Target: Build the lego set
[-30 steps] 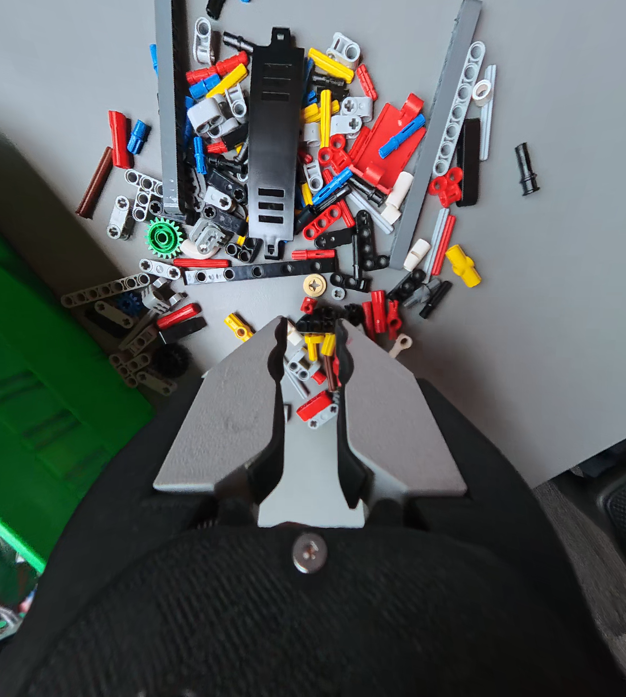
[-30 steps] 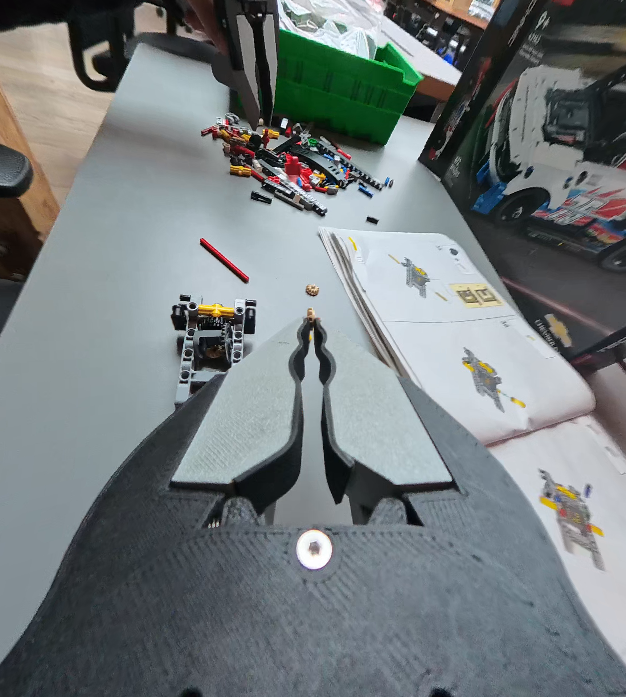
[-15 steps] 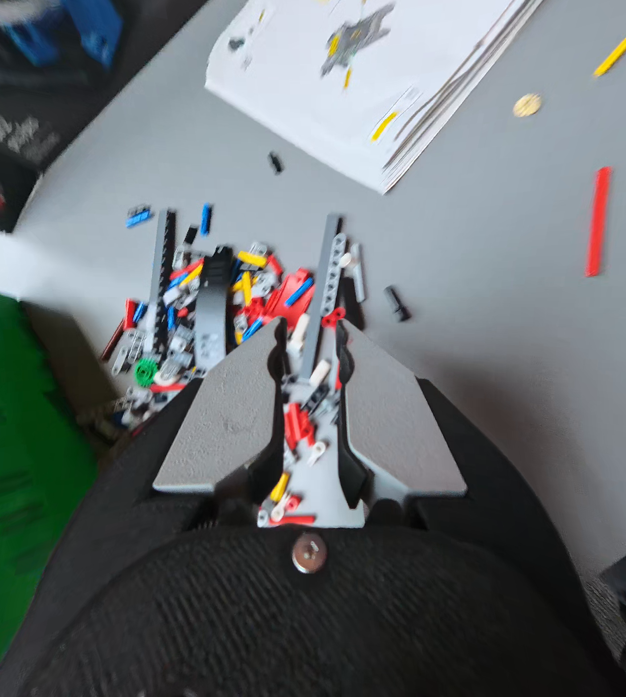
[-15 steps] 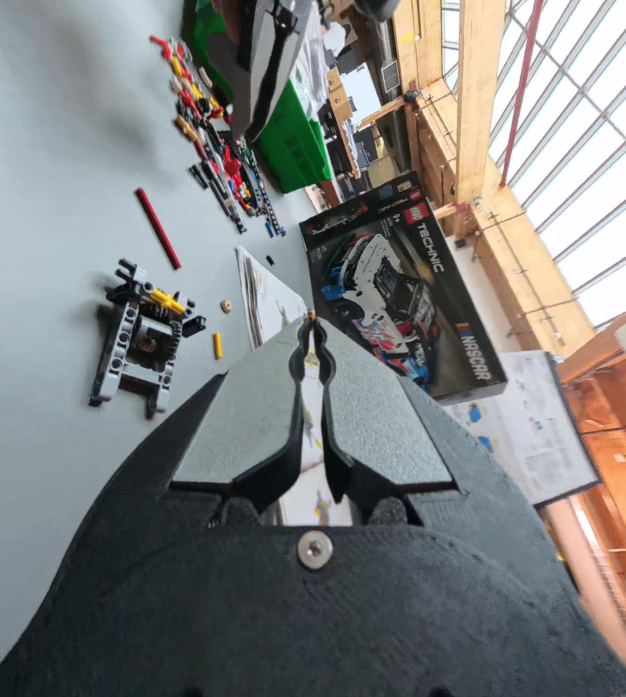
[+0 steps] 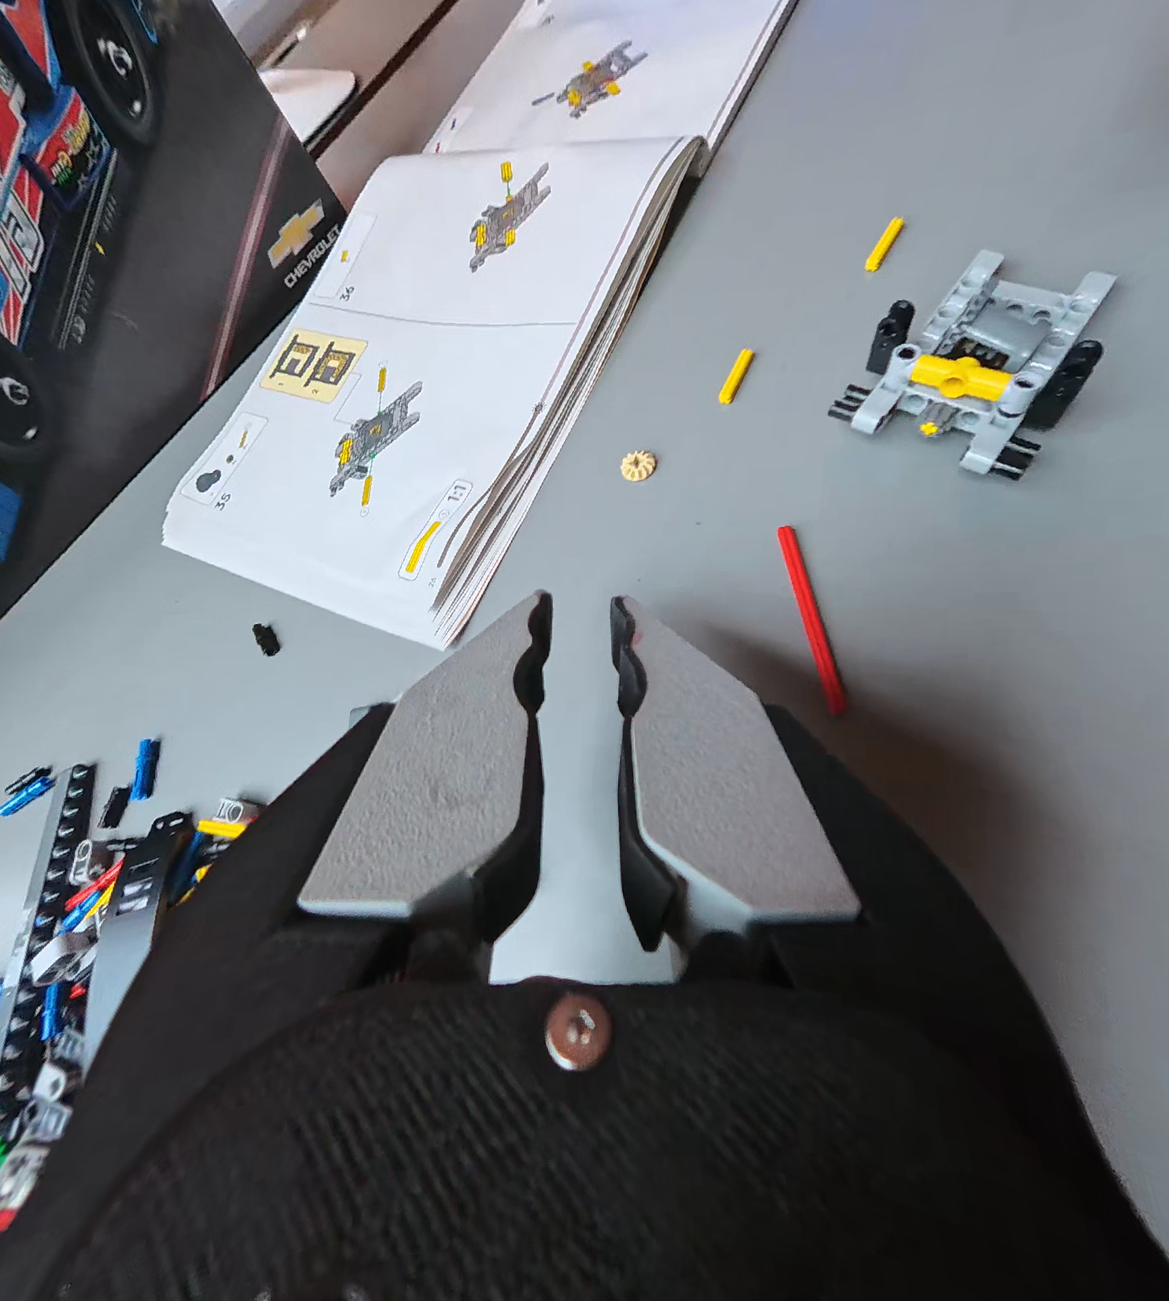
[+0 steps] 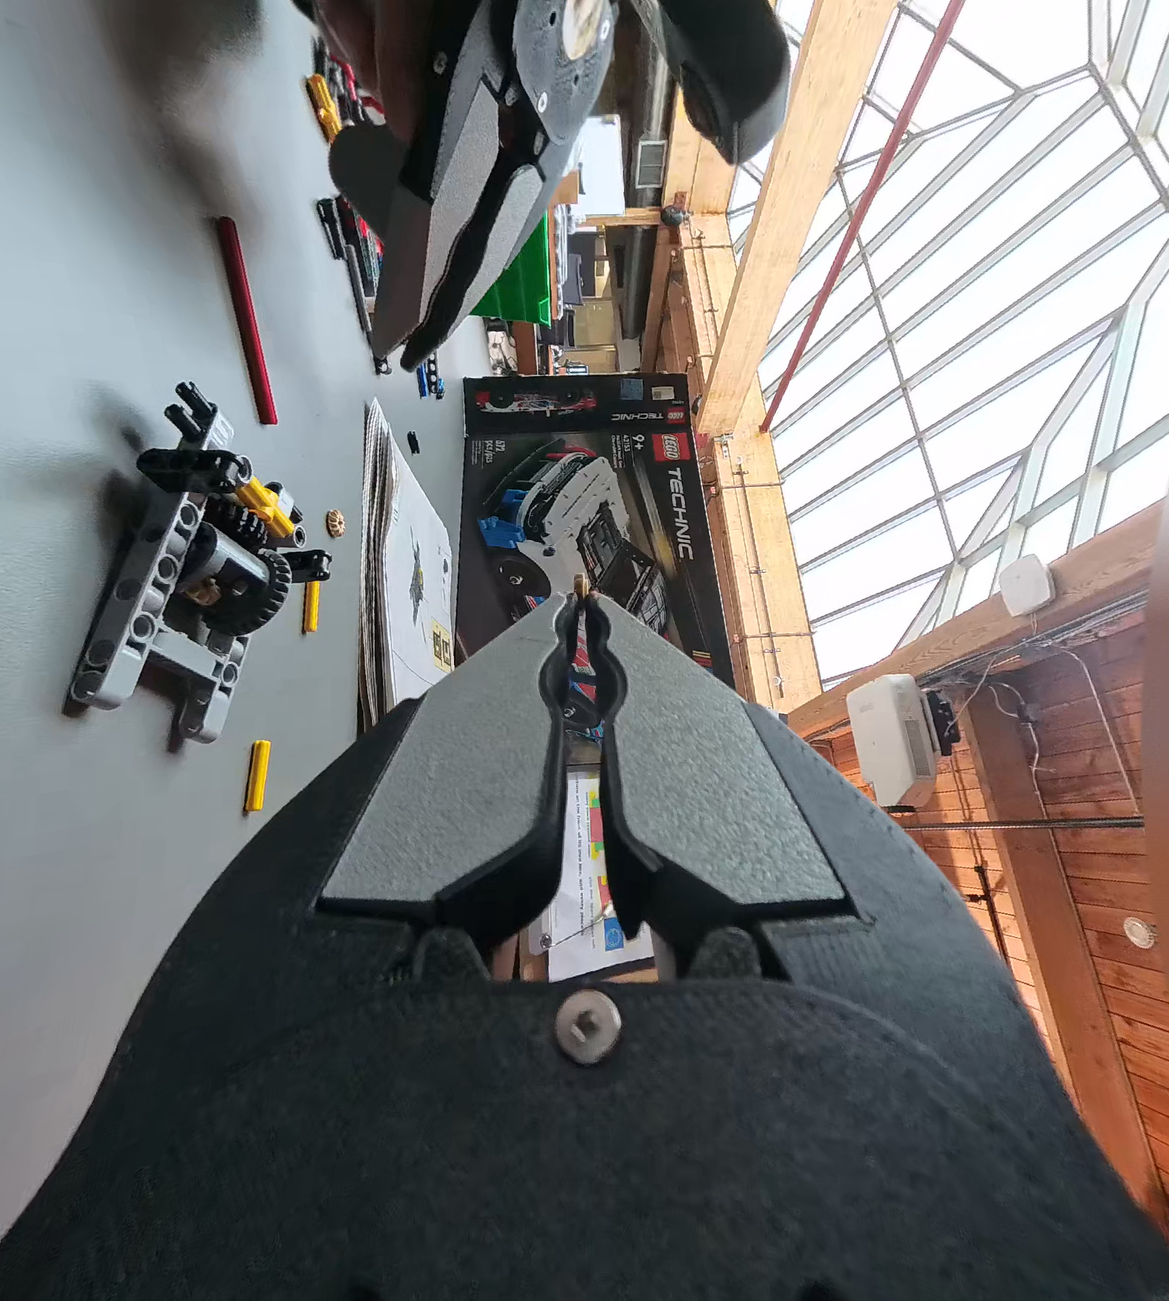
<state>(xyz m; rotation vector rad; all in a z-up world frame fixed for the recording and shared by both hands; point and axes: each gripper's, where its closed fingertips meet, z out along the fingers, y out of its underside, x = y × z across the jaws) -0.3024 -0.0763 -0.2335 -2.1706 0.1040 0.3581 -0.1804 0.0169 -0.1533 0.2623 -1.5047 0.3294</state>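
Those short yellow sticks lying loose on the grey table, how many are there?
2. One yellow stick lies between the open instruction booklet and the half-built grey frame; the other yellow stick lies farther off, beyond the frame. More may hide in the parts pile.

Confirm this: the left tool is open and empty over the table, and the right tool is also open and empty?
Not quite. The left tool is open and empty, but the right tool is shut on a small tan piece at its tips, as the right wrist view shows.
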